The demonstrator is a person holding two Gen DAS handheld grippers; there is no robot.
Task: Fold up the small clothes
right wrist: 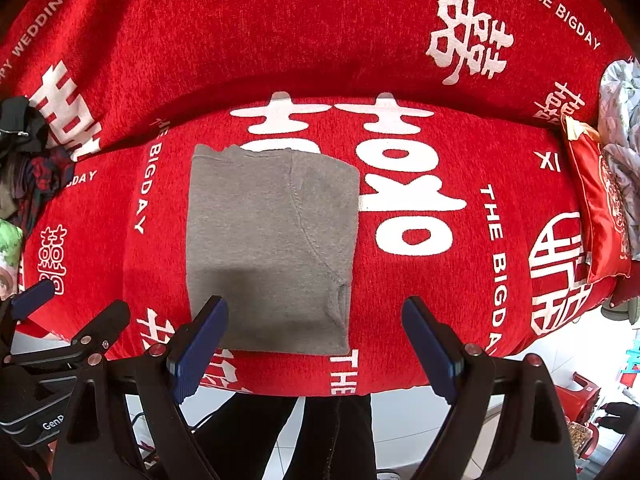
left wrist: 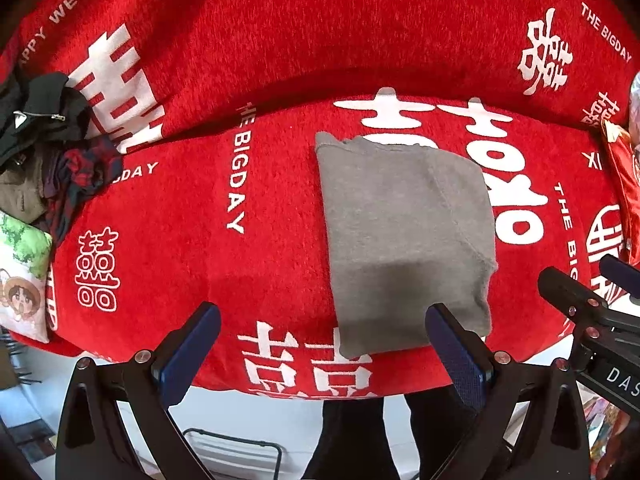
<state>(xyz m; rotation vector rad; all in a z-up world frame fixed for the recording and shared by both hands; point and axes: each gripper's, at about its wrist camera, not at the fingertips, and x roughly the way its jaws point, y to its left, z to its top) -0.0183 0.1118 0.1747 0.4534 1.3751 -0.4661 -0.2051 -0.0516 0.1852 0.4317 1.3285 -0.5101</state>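
Observation:
A grey garment (left wrist: 404, 236) lies folded into a flat rectangle on the red sofa seat (left wrist: 192, 216); it also shows in the right wrist view (right wrist: 272, 244). My left gripper (left wrist: 320, 328) is open and empty, held above the seat's front edge, near the garment's near-left corner. My right gripper (right wrist: 314, 328) is open and empty, above the garment's near-right corner. The right gripper also shows at the right edge of the left wrist view (left wrist: 592, 284), and the left gripper at the left edge of the right wrist view (right wrist: 72, 304).
A pile of dark clothes (left wrist: 48, 140) lies at the seat's left end, with a printed cushion (left wrist: 20, 268) below it. A red cushion (right wrist: 600, 208) and a pale cloth (right wrist: 624, 120) sit at the right end. White floor (right wrist: 400, 420) lies below the seat edge.

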